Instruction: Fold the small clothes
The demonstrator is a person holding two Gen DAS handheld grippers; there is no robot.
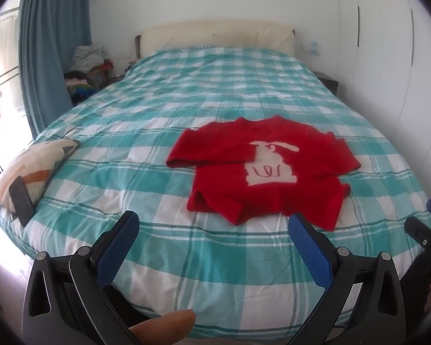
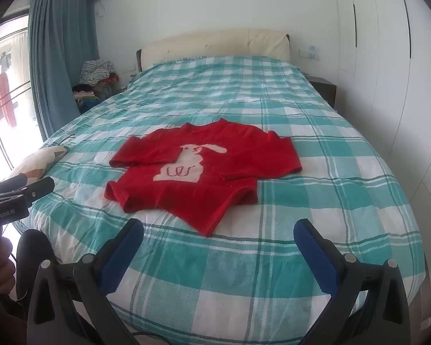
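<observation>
A small red sweater (image 1: 261, 169) with a pale rabbit on its chest lies face up on the bed, its sleeves folded in over the front and its hem rumpled. In the right wrist view the same sweater (image 2: 204, 172) sits just beyond the fingers. My left gripper (image 1: 214, 224) hovers over the bed's near end, open and empty, short of the sweater's hem. My right gripper (image 2: 218, 231) is open too, with nothing between its blue pads, its tips close to the hem's lowest corner. The left tool's body (image 2: 11, 201) shows at that view's left edge.
The bed (image 1: 186, 258) wears a teal and white checked cover. A patterned pillow (image 1: 34, 166) with a dark phone-like slab (image 1: 21, 201) lies at its left edge. Piled clothes (image 1: 86, 69) stand by the blue curtain (image 1: 48, 43). White wardrobe doors (image 2: 388, 57) run along the right.
</observation>
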